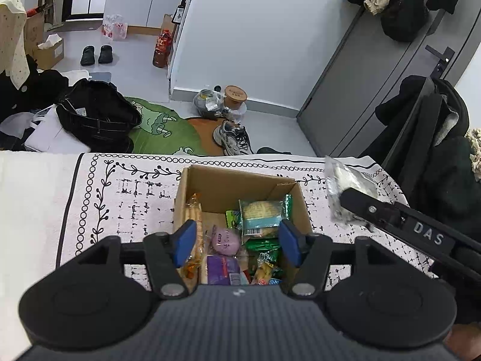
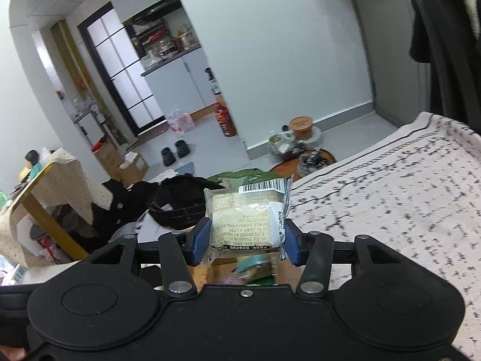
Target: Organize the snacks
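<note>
From the left wrist we look steeply down, close over the cardboard box on the patterned cloth. From the right wrist we look shallower, past the cloth's far edge. Both share the floor beyond.

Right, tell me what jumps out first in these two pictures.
The open cardboard box on the patterned cloth draws the eye, crowded with bright snack packets, the left claw hanging open over it. In the right wrist view, the right claw clamps a pale wrapped snack with a barcode. Behind, the floor is strewn with clothes and shoes.
</note>
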A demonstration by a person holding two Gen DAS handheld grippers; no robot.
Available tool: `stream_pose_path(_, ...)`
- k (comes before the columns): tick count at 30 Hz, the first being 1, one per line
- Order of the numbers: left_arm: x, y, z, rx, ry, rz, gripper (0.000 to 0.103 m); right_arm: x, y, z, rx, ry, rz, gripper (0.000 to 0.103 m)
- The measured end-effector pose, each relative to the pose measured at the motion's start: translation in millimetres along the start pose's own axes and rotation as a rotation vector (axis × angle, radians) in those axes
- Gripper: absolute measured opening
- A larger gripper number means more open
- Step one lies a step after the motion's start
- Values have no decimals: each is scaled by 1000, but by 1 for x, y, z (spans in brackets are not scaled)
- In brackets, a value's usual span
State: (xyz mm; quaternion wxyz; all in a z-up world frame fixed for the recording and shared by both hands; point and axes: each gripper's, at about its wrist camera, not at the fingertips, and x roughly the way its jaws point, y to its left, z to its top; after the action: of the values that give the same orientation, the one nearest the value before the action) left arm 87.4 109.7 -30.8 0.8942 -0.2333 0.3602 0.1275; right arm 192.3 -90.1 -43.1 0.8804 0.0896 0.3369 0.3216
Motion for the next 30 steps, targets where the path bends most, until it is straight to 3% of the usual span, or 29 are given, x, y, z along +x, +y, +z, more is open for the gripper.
stream_pose_path(4, 0, 5, 0, -4, -8, 19, 73, 4, 9, -3, -7, 16, 5, 67)
stream_pose_path(19, 3, -5, 1, 4, -10, 22, 89, -21, -30, -8, 77, 55, -164, 80)
stream_pose_path(23, -1, -18, -4, 46, 4, 0, 91, -39, -36, -8, 106, 60, -181, 85)
stream_pose_path(30, -9, -33, -16, 134, 8, -20, 97, -69, -27, -10, 45, 41, -209, 95)
